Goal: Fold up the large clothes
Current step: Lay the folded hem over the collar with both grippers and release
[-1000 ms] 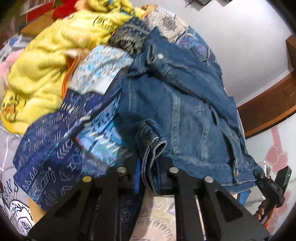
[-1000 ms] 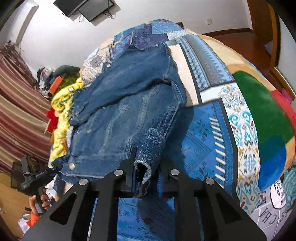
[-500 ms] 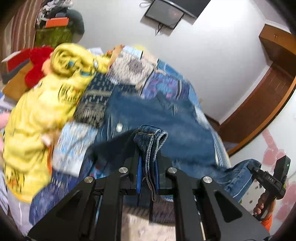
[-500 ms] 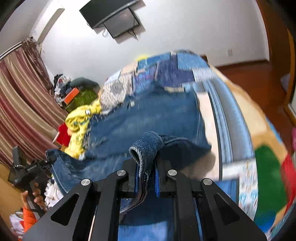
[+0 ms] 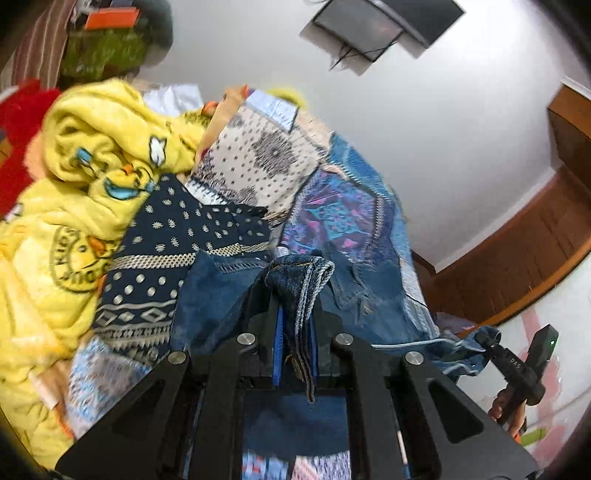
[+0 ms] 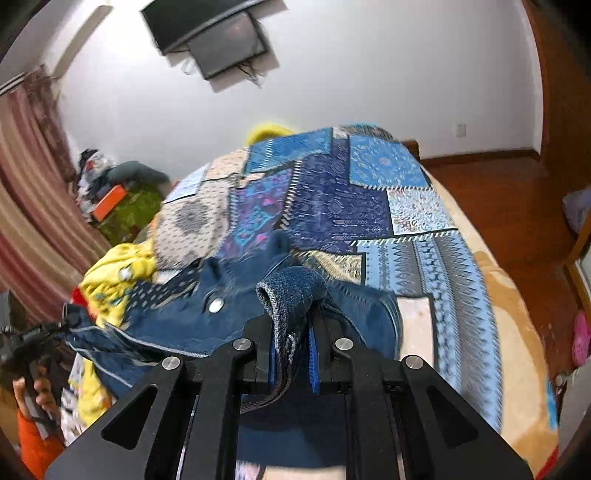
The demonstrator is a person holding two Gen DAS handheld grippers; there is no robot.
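Observation:
A blue denim jacket (image 5: 373,295) hangs stretched between my two grippers above the bed. My left gripper (image 5: 295,314) is shut on a bunched hem edge of it. My right gripper (image 6: 291,325) is shut on another bunched edge; the jacket (image 6: 184,317) with a metal button spreads to its left. Each gripper shows in the other's view, the right one (image 5: 491,343) at lower right and the left one (image 6: 59,328) at far left, both clamping denim. The jacket's lower part is hidden behind the gripper bodies.
A patchwork blue quilt (image 6: 369,206) covers the bed. A yellow fleece blanket (image 5: 74,206) and red fabric (image 5: 14,147) are piled at the left. A green bag (image 6: 125,210), striped curtains (image 6: 33,206), a wall TV (image 6: 218,33) and wooden floor (image 6: 509,206) surround the bed.
Both grippers have lifted and tilted up, pulling the jacket off the quilt. It lay spread flat a second ago and now hangs between them with more wall and TV in view.

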